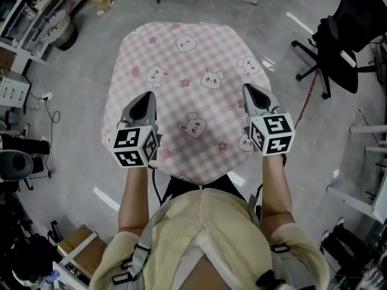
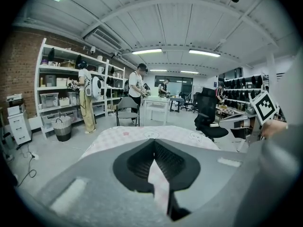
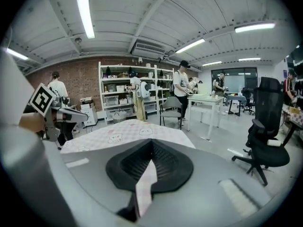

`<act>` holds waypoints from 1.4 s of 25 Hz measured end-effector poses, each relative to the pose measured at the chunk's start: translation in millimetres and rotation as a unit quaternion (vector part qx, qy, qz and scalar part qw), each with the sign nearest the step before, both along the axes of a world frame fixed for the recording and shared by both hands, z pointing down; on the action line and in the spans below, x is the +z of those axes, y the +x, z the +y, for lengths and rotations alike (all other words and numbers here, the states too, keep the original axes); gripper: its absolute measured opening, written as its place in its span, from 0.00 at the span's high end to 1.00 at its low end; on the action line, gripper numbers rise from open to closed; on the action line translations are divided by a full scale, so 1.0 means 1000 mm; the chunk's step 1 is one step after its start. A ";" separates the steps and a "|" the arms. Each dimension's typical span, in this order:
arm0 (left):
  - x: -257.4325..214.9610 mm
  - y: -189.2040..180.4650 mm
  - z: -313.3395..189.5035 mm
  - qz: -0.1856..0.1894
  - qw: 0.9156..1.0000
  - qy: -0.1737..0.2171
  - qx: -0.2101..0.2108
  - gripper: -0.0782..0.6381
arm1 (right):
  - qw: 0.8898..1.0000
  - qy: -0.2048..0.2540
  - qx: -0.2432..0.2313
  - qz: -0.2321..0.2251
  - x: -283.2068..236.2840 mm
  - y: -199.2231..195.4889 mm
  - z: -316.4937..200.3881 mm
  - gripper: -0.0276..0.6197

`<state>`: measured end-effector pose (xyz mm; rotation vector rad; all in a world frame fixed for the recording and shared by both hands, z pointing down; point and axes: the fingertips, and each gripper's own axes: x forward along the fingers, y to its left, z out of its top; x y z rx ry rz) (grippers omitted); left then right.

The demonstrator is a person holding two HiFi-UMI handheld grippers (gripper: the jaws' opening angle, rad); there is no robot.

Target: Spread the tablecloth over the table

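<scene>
Tablecloth (image 1: 187,83), pink-and-white checked and printed with small animal faces and flowers, lies spread ahead of both pairs of jaws. Its far edge droops away from them and its near hem sits just behind them, close to the person's body. The left gripper (image 1: 147,96) has its jaws together, clamped on the cloth. In the left gripper view a narrow fold of the checked fabric runs back from the point where the jaws meet, and the rest of the cloth stretches out flat just beyond the tips. The right gripper (image 1: 248,89) is likewise closed on the cloth, with a pale strip of it pinched between the jaws and trailing back under them. The two grips sit at the near left and near right of the cloth, with most of the fabric between and ahead of them. Each gripper's marker cube (image 1: 134,147) rides behind its jaws, nearer the person's hands. Well beyond the right jaws and off to their outer side stands a black office chair (image 3: 265,126) on the grey floor (image 1: 72,101). Far past the left jaws, white shelves (image 2: 61,86) line a brick wall.
</scene>
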<state>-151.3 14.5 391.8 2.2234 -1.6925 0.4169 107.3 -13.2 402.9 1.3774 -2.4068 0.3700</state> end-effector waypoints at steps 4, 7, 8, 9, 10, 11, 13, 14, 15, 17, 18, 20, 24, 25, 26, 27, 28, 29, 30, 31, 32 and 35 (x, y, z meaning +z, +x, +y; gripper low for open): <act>-0.006 -0.008 0.011 0.005 1.000 0.004 -0.010 0.89 | 1.000 -0.003 0.002 -0.023 -0.003 0.002 0.013 0.95; -0.003 -0.009 0.023 0.007 1.000 0.000 -0.011 0.89 | 0.999 0.000 -0.010 -0.030 -0.004 -0.009 0.022 0.95; -0.001 -0.008 0.027 0.006 1.000 -0.003 -0.009 0.89 | 0.999 -0.001 -0.015 -0.030 -0.003 -0.012 0.026 0.95; 0.000 -0.007 0.030 0.005 1.000 -0.005 -0.007 0.89 | 0.999 -0.001 -0.017 -0.030 -0.002 -0.014 0.029 0.95; 0.001 -0.006 0.034 0.005 1.000 -0.007 -0.005 0.89 | 0.999 -0.003 -0.019 -0.031 -0.001 -0.016 0.031 0.95; 0.001 -0.007 0.037 0.007 1.000 -0.008 -0.004 0.89 | 0.999 -0.004 -0.019 -0.032 -0.001 -0.017 0.033 0.95; 0.001 -0.010 0.043 0.011 1.000 -0.010 -0.007 0.89 | 0.999 -0.005 -0.021 -0.036 -0.002 -0.020 0.036 0.95; 0.000 -0.013 0.046 0.012 1.000 -0.011 -0.008 0.89 | 0.999 -0.005 -0.023 -0.038 -0.003 -0.023 0.038 0.95; -0.001 -0.015 0.050 0.013 1.000 -0.012 -0.009 0.89 | 0.999 -0.006 -0.024 -0.039 -0.004 -0.025 0.040 0.95; -0.004 -0.017 0.055 0.013 1.000 -0.009 -0.009 0.89 | 0.999 -0.005 -0.024 -0.042 -0.006 -0.028 0.042 0.95; -0.006 -0.017 0.057 0.013 1.000 -0.008 -0.009 0.89 | 0.999 -0.004 -0.024 -0.044 -0.008 -0.029 0.043 0.95; -0.009 -0.017 0.057 0.016 1.000 -0.003 -0.010 0.89 | 0.999 -0.001 -0.024 -0.048 -0.011 -0.029 0.045 0.95; -0.010 -0.011 0.051 0.029 1.000 -0.005 -0.005 0.89 | 0.998 -0.002 -0.028 -0.052 -0.014 -0.030 0.046 0.95; -0.010 -0.008 0.049 0.033 0.999 -0.008 0.000 0.89 | 0.998 -0.003 -0.030 -0.052 -0.015 -0.031 0.045 0.95; -0.009 -0.003 0.048 0.037 0.999 -0.009 0.004 0.89 | 0.998 -0.003 -0.032 -0.052 -0.015 -0.031 0.044 0.95; -0.009 0.002 0.045 0.041 0.999 -0.010 0.009 0.89 | 0.998 -0.003 -0.035 -0.052 -0.015 -0.031 0.043 0.95; -0.008 0.007 0.043 0.044 0.999 -0.011 0.013 0.89 | 0.998 -0.003 -0.038 -0.051 -0.015 -0.031 0.043 0.95; -0.007 0.011 0.041 0.046 0.999 -0.011 0.016 0.89 | 0.998 -0.002 -0.040 -0.051 -0.015 -0.032 0.042 0.95; -0.007 0.014 0.039 0.049 0.999 -0.011 0.020 0.89 | 0.998 -0.002 -0.042 -0.050 -0.014 -0.033 0.042 0.95; -0.007 0.016 0.037 0.051 0.998 -0.011 0.024 0.89 | 0.998 -0.003 -0.044 -0.050 -0.013 -0.035 0.041 0.95; -0.007 0.017 0.037 0.053 0.998 -0.012 0.029 0.89 | 0.998 -0.005 -0.045 -0.050 -0.012 -0.037 0.042 0.95; -0.006 0.016 0.035 0.060 0.997 -0.016 0.042 0.89 | 0.997 -0.012 -0.047 -0.053 -0.009 -0.044 0.042 0.95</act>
